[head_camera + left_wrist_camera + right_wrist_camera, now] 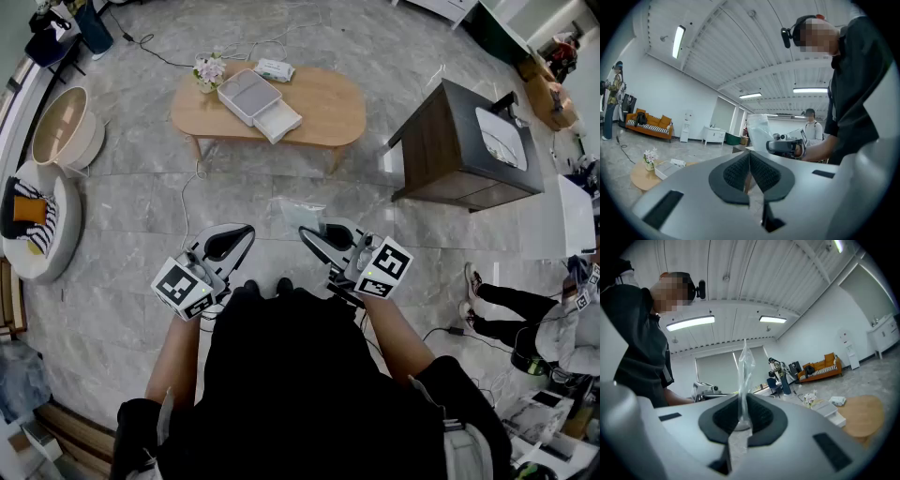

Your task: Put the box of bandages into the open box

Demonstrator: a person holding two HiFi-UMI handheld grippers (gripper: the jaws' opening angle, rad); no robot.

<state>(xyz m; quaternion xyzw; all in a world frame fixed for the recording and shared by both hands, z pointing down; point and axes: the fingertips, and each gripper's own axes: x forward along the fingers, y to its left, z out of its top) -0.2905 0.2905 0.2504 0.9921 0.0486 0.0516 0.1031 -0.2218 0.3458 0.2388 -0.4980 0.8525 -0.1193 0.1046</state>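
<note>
The small white and green box of bandages [275, 69] lies at the far edge of the oval wooden table [328, 112], beside the open white box [258, 101] with its lid up. Both grippers hang far from the table, close in front of the person's body. My right gripper [323, 239] is shut on a clear plastic bag [744, 376], which stands up thin between its pads [757, 416]. My left gripper [230, 242] is shut with nothing in it [749, 171]. The left gripper view also shows the bag [759, 129] in the right gripper.
A small pot of flowers [208, 70] stands at the table's left end. A dark cabinet [464, 150] stands to the right on the marble floor. Round cushions [37, 225] lie at left, cables run over the floor, and another person [525, 309] sits at right.
</note>
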